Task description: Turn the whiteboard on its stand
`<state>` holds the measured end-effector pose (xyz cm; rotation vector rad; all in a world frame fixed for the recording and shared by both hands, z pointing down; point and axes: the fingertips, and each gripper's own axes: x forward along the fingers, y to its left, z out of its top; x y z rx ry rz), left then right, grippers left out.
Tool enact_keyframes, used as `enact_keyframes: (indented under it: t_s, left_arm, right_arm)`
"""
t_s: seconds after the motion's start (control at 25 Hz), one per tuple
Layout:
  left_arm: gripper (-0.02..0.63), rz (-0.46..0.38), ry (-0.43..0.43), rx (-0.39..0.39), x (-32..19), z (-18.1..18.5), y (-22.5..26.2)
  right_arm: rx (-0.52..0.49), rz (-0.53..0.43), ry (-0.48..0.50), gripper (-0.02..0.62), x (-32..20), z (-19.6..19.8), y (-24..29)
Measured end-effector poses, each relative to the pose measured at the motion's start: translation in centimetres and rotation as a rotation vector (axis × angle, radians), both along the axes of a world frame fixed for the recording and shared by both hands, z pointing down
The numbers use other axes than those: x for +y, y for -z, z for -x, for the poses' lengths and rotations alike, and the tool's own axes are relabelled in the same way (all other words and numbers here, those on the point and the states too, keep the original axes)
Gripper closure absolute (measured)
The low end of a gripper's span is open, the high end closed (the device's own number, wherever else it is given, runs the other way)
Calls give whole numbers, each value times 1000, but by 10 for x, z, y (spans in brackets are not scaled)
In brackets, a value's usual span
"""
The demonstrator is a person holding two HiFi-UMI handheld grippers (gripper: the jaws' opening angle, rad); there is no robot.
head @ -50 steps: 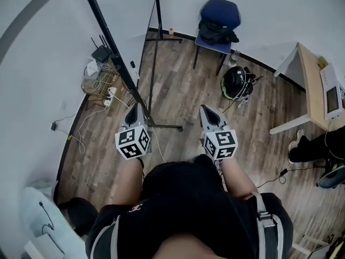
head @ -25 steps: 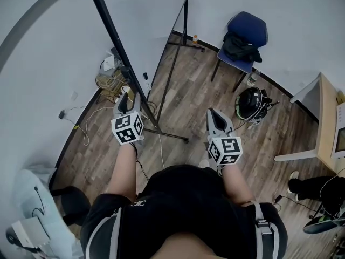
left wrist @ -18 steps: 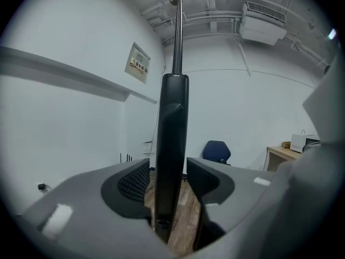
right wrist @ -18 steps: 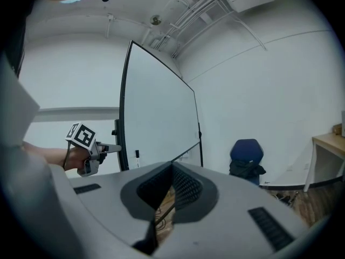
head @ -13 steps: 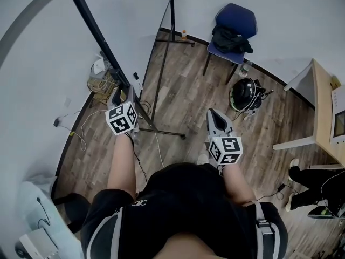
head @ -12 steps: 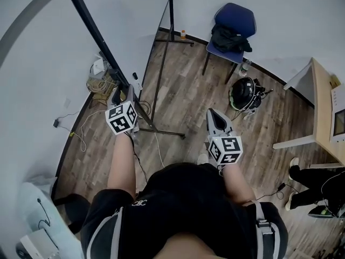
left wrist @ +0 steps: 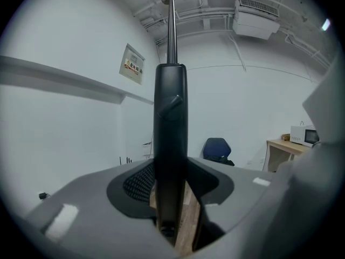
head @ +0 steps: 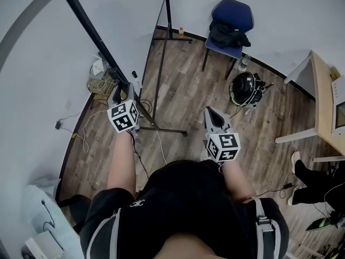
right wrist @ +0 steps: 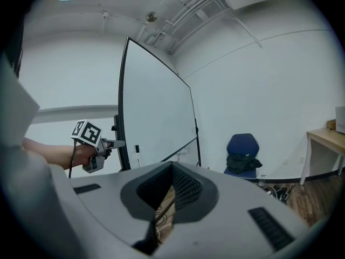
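The whiteboard stands upright on its stand, whose foot bar lies on the wood floor. Its black side frame runs diagonally down to my left gripper. In the left gripper view that frame stands between the jaws of the left gripper, which are closing; a sliver of floor shows beside it. From the right gripper view I see the board face and the left gripper at its edge. My right gripper hangs apart over the floor, shut and empty.
A blue chair with dark clothing stands at the far wall, a helmet on the floor beside it. A desk is at the right, with a person's legs below it. Cables and a router lie behind the board's foot.
The left gripper has gone up and to the left from beside my body to the whiteboard's black frame. The right gripper has stayed low at my right.
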<state>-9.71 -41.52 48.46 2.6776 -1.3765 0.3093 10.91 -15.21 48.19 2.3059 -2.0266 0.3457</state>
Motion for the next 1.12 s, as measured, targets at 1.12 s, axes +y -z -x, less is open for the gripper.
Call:
enact_keyframes:
  t_s: [1.12]
  left_arm:
    - [431, -36, -104, -25, 84, -8, -3]
  right_arm:
    - [-18, 10, 176, 597, -13, 50, -6]
